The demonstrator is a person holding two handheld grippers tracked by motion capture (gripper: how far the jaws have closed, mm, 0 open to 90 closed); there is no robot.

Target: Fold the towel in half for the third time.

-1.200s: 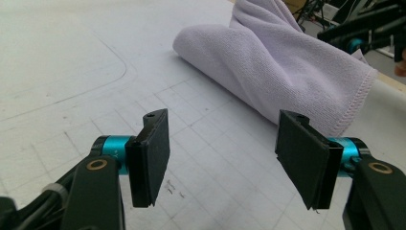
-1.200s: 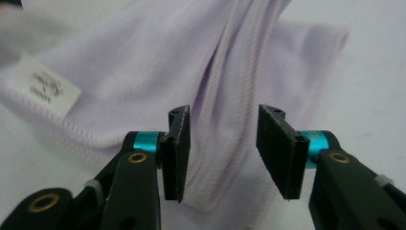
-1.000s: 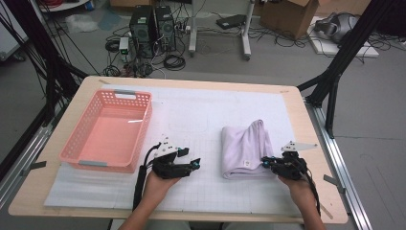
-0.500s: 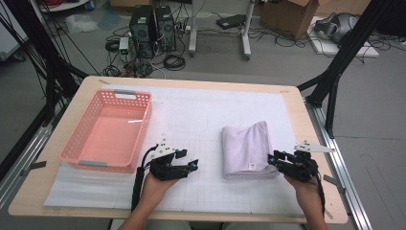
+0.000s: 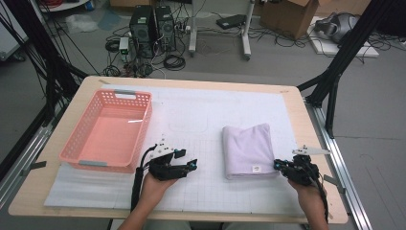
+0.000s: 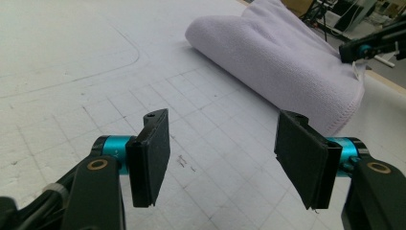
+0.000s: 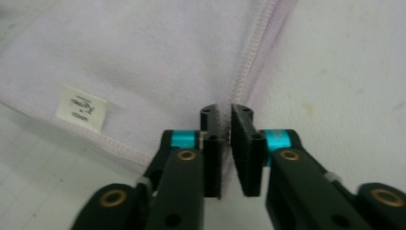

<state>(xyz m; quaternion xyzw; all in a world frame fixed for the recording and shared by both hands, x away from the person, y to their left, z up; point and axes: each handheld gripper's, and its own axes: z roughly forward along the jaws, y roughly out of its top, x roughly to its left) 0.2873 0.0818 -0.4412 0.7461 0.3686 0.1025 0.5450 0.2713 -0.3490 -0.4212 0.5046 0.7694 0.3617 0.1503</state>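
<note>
A pink basket [image 5: 107, 132] is being shown at the left of the table [image 5: 62, 203], on a white gridded mat [image 5: 201, 112]. Just right of the basket's near corner, the left gripper [image 5: 191, 165] is being held low over the mat by the left hand [image 5: 155, 184]; its jaws are being kept spread, with nothing between them. Right of the middle, a folded lilac towel [image 5: 247, 148] is lying flat on the mat, its small white label [image 5: 256, 168] sitting near the front hem. At the towel's near right corner, the right gripper [image 5: 277, 165] is being held by the right hand [image 5: 306, 189]. Its jaws have just been closing and are being shown almost pressed together, a thin slit remaining, just above the stitched hem [image 7: 249, 62]; no cloth is being pinched between them.
</note>
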